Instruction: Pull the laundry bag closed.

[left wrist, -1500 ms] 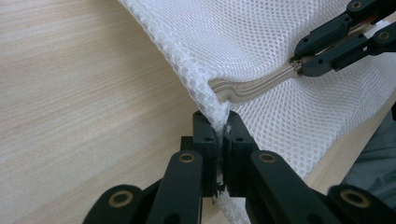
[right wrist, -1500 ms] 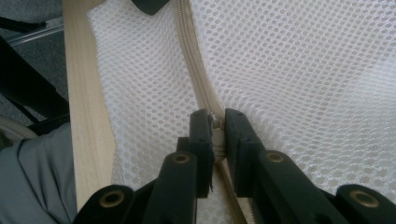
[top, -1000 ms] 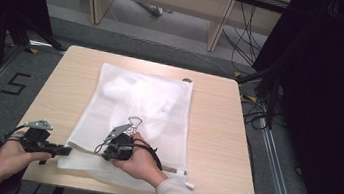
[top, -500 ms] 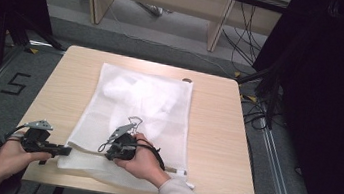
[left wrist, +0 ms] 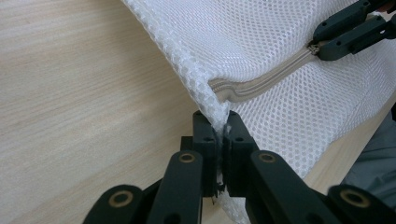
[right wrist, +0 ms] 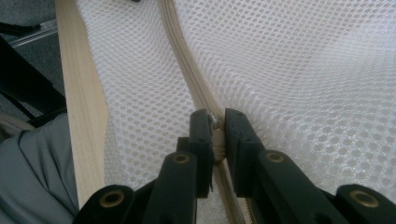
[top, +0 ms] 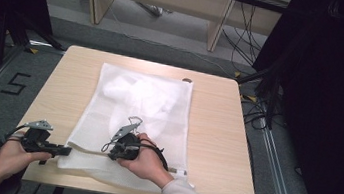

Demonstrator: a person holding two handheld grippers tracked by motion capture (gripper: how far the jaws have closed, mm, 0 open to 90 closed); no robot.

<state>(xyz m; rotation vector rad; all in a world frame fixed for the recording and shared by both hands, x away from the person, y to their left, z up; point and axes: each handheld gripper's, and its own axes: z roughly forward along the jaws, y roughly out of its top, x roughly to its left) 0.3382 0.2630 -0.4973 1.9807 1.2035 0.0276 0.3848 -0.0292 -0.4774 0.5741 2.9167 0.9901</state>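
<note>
While your left gripper [left wrist: 217,140] pinches the corner of the white mesh laundry bag [top: 142,118] at the lower left of the high view, your right gripper [right wrist: 215,122] is closed on the zipper slider [right wrist: 216,123] along the near edge of the wooden table [top: 216,128]. If the corner slips from the left jaws, the mesh will likely bunch and jam the zipper [left wrist: 261,81]. From above you see the bag lying flat mid-table with something white [top: 135,92] inside; the gripper views alone reveal both pinches.
</note>
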